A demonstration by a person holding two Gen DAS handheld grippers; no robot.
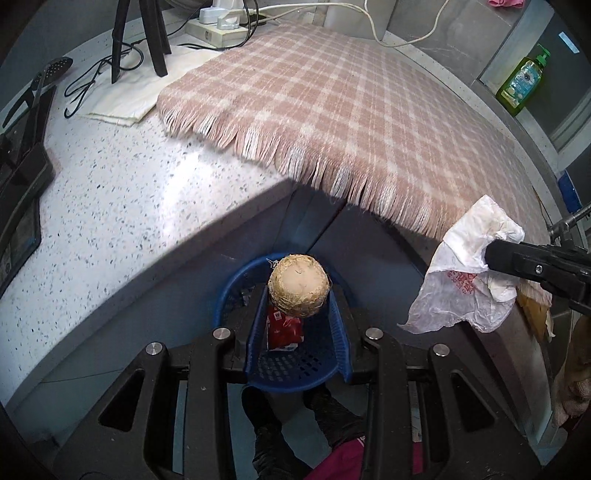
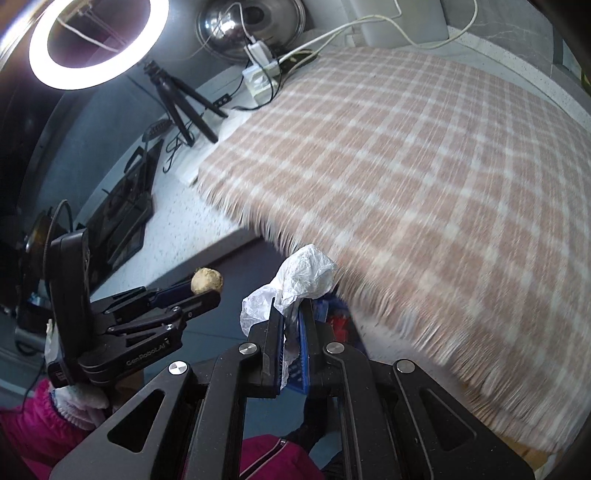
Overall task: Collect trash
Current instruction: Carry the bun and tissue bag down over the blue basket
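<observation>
My left gripper (image 1: 298, 295) is shut on a round, fibrous tan ball (image 1: 298, 290) and holds it over a blue plastic basket (image 1: 338, 332) below the counter edge. A red wrapper (image 1: 283, 328) lies in the basket. My right gripper (image 2: 291, 308) is shut on a crumpled white plastic bag (image 2: 303, 275); the bag (image 1: 469, 273) and the gripper also show at the right of the left wrist view, beside the counter. In the right wrist view the left gripper (image 2: 207, 291) with the ball (image 2: 207, 281) is to the left.
A pink checked fringed cloth (image 1: 332, 110) covers the speckled counter (image 1: 110, 206). A tripod (image 1: 140, 37), cables, a power strip (image 1: 218, 26) and a ring light (image 2: 96, 40) stand at the back. A black tray (image 1: 22, 206) sits left, a green bottle (image 1: 521, 81) far right.
</observation>
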